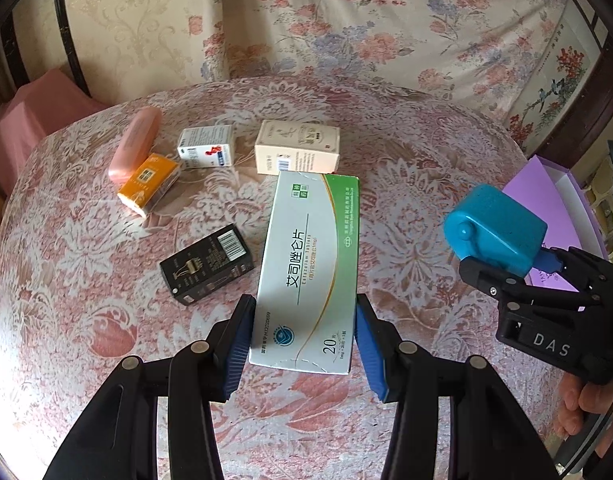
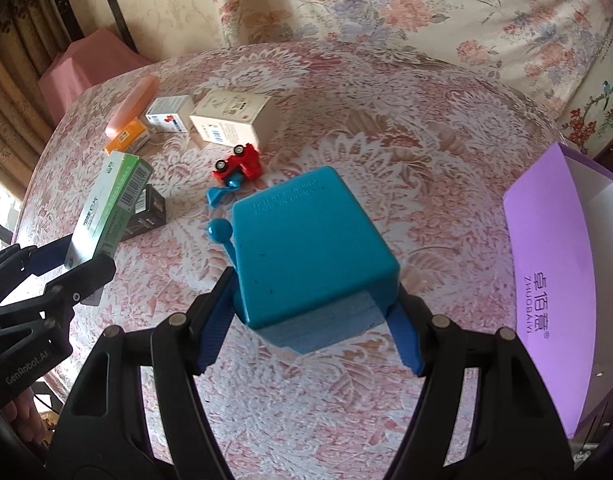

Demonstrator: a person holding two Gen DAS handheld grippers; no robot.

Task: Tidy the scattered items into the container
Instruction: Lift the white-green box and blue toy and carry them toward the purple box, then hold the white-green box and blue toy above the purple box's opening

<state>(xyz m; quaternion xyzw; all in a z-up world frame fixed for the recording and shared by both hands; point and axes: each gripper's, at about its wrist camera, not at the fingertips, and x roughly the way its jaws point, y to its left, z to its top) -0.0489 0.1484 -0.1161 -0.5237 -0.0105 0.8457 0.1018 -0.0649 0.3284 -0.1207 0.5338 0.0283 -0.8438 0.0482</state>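
Now the left tongs [image 1: 304,340] pinch a green-and-white medicine carton [image 1: 306,268] and the right tongs [image 2: 312,320] pinch a teal plastic box [image 2: 306,248], both lifted above the desk [image 2: 386,152]. Beyond the teal box lie a red toy car [image 2: 240,164], a cream box [image 2: 232,118] and a black box [image 2: 146,216]; the purple container [image 2: 554,280] stands open to its right.

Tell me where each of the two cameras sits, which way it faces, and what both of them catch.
Left wrist: rides the left tongs, looking down at the table; its blue pads clamp a white-green medicine box; the right tongs and fingers show at right.
Right wrist: rides the right tongs, looking down; they clamp a teal block; the left tongs show at left.
Shared: both held items, purple container, the boxes left on the table.
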